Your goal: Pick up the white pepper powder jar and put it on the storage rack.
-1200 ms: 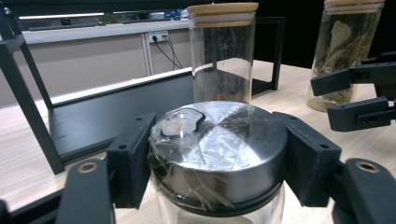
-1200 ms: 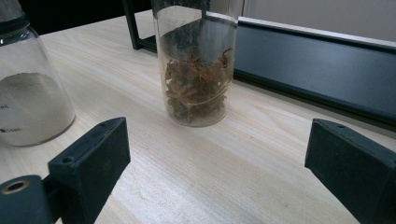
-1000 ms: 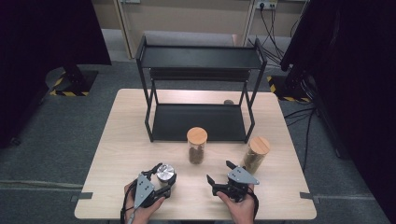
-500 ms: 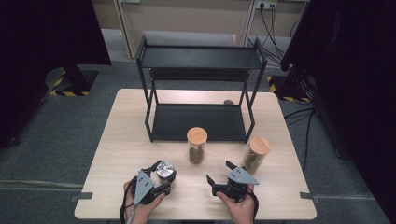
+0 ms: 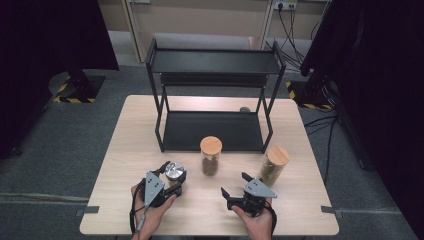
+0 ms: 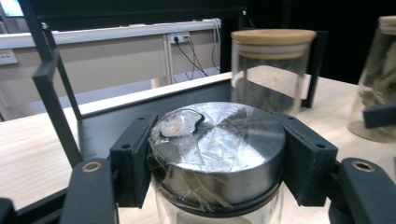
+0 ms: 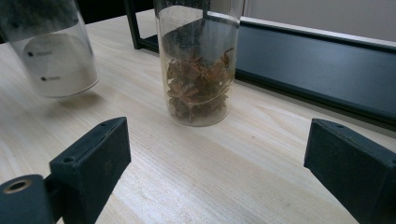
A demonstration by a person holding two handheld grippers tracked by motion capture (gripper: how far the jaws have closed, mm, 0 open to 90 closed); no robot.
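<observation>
My left gripper (image 5: 172,179) is shut on a glass jar with a silver metal lid (image 5: 175,172) near the table's front left. Its pads (image 6: 135,158) press both sides of the lid (image 6: 217,144). In the right gripper view this jar (image 7: 51,51) hangs slightly above the wood. A jar of star anise with a wooden lid (image 5: 211,155) stands mid-table, in front of the black rack (image 5: 215,62). My right gripper (image 5: 235,184) stands open, jaws wide, facing the star anise jar (image 7: 198,70) with nothing between them.
A third glass jar with a wooden lid (image 5: 274,165) stands at the right, just beyond my right gripper. The two-tier black rack has a bare lower shelf (image 5: 215,131). A small dark object (image 5: 244,109) lies behind it. Black stands and cables flank the table.
My left gripper has lifted the metal-lidded jar a little and carried it slightly away from the front edge. The right gripper has stayed put.
</observation>
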